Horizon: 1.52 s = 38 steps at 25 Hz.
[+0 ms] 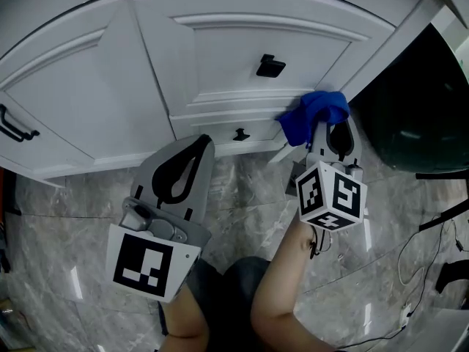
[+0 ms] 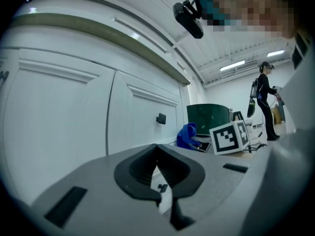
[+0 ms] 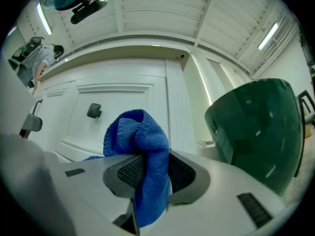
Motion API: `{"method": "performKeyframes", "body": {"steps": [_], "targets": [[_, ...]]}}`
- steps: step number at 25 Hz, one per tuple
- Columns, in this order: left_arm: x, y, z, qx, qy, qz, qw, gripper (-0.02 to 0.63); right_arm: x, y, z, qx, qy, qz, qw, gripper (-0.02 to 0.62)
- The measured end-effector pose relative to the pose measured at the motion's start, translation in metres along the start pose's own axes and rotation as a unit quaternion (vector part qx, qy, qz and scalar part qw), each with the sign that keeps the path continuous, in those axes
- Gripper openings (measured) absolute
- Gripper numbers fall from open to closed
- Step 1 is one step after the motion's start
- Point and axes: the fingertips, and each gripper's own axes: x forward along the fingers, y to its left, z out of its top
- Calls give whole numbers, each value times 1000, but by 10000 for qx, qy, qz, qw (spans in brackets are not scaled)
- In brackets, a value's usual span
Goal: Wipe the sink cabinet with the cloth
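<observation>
The white sink cabinet [image 1: 242, 57] fills the top of the head view, with a door carrying a black knob [image 1: 270, 67] and a lower drawer front with a small knob [image 1: 240, 134]. A bunched blue cloth [image 1: 314, 114] is pressed against the door's lower right corner, and my right gripper [image 1: 331, 134] is shut on it. In the right gripper view the cloth [image 3: 142, 146] sticks up from between the jaws, close to the cabinet [image 3: 123, 107]. My left gripper [image 1: 192, 151] is shut with nothing in it, held low near the cabinet's base [image 2: 74, 122].
A dark green bin [image 1: 418, 101] stands right of the cabinet [image 3: 256, 132]. The floor is grey marble tile [image 1: 242, 211] with cables [image 1: 432, 248] at the right. A black handle [image 1: 15, 127] sits on the left door. A person [image 2: 265, 100] stands far back.
</observation>
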Motion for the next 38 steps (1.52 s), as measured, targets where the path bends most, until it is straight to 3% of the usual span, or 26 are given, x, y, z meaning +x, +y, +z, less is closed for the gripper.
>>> {"method": "performKeyframes", "body": {"steps": [5,7,11,18,30,33,38], "targets": [[-22,28,-3,33,123,545,9984,0,-20,90,-5,-591,138,1208,9908,115],[-35,40,-3,28,127,624,9980,0,-30,122,-16,-582,300,1534,9860,115],[-55,55,1,41,97,734,9973,0,-34,168,-18,-47,382,1924,9806,115],[-68,57,-4,33,242,554,9982,0,-34,228,-30,-672,333,2378,9684,115],[-64,46,-15,-34,208,376,9991,0,-27,250,-41,-924,205,2496,9637,115],[-58,51,-19,-257,150,589,9978,0,-26,250,-41,-906,273,2530,9628,115],[-61,73,-32,-112,257,1026,9943,0,-28,250,-41,-895,148,2407,9663,115]]}}
